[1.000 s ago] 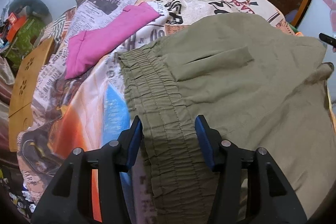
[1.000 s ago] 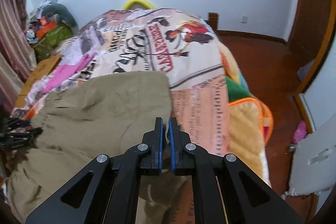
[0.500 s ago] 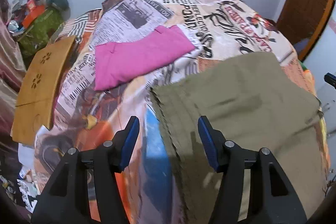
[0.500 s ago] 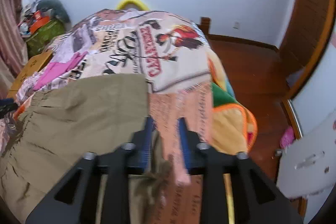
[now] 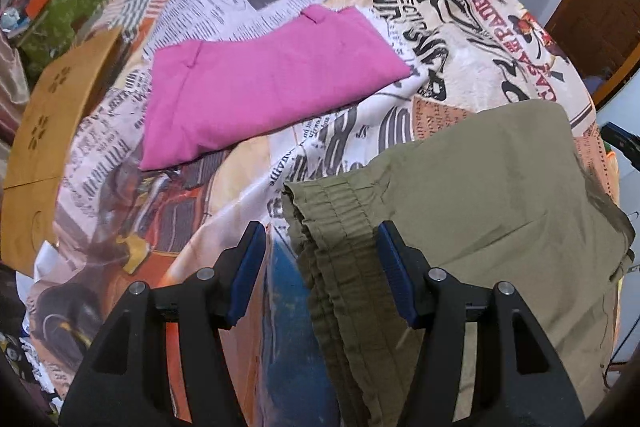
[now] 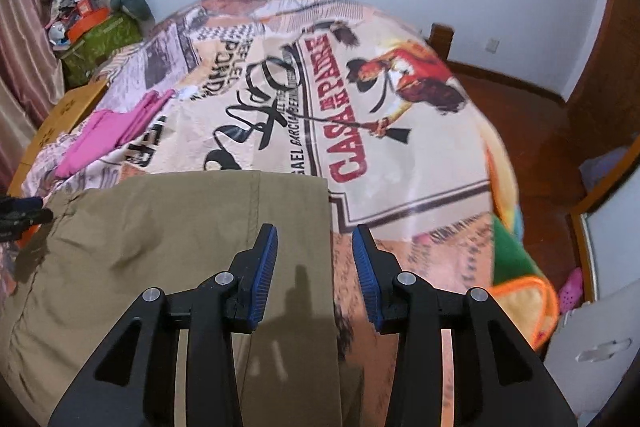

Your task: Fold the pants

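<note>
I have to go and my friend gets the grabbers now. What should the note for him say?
Left gripper: open, holding nothing, over the elastic waistband.
Right gripper: open, holding nothing, over the other end's edge of the olive pants.
The olive pants lie folded on the printed blanket. A folded pink garment lies farther back.
Done: at least one fold laid down.
Left: probably another fold to make them smaller, then tidy the edges.

Soft, even indoor light fills both views, without glare. The right tongs (image 6: 315,259) throw a faint shadow onto the pants (image 6: 168,251) just below them. Fisheye bending curves the bed (image 5: 460,39) and walls, with dark corners. The bedspread's far edge in the right view looks slightly smeared.
</note>
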Motion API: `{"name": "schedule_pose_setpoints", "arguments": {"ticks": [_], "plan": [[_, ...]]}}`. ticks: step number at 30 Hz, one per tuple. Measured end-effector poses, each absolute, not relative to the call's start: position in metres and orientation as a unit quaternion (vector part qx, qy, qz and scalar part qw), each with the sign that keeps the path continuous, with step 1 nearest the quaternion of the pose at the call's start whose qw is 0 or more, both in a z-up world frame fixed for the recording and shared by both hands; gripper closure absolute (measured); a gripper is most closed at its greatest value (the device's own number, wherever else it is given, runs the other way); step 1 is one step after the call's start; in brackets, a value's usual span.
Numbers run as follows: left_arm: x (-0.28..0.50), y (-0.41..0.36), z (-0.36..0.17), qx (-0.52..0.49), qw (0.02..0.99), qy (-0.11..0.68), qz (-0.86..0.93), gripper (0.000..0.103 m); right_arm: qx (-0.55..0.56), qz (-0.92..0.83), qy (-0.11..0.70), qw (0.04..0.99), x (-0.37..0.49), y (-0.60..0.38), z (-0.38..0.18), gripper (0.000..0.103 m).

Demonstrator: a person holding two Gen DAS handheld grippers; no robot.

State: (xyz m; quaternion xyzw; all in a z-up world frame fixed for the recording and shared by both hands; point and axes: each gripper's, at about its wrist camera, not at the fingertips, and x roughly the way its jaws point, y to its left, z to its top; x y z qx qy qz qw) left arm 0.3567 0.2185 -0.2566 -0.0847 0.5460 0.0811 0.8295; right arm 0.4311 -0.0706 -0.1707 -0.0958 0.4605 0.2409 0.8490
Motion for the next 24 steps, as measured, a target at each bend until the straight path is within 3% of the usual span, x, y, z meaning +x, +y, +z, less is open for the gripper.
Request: {"name": "schedule_pose_setpoints", "arguments": {"ticks": [11,19,22,24], "plan": [[0.370,0.221,-0.268,-0.112,0.831,0.543,0.044,0.044,-0.083,0.262,0.536,0.799,0.484,-0.042,-0.228,0.068],[0.382,0.219,-0.281,-0.112,0.828,0.546,0.061,0.044,-0.052,0.261,0.517,0.813,0.483,-0.039,-0.232,0.068],[0.383,0.217,-0.280,-0.104,0.830,0.544,0.066,0.045,-0.065,0.259,0.504,0.821,0.481,-0.035,-0.230,0.073],[0.380,0.215,-0.276,-0.096,0.834,0.539,0.072,0.050,-0.068,0.255,0.498,0.826,0.482,-0.033,-0.230,0.090]]}}
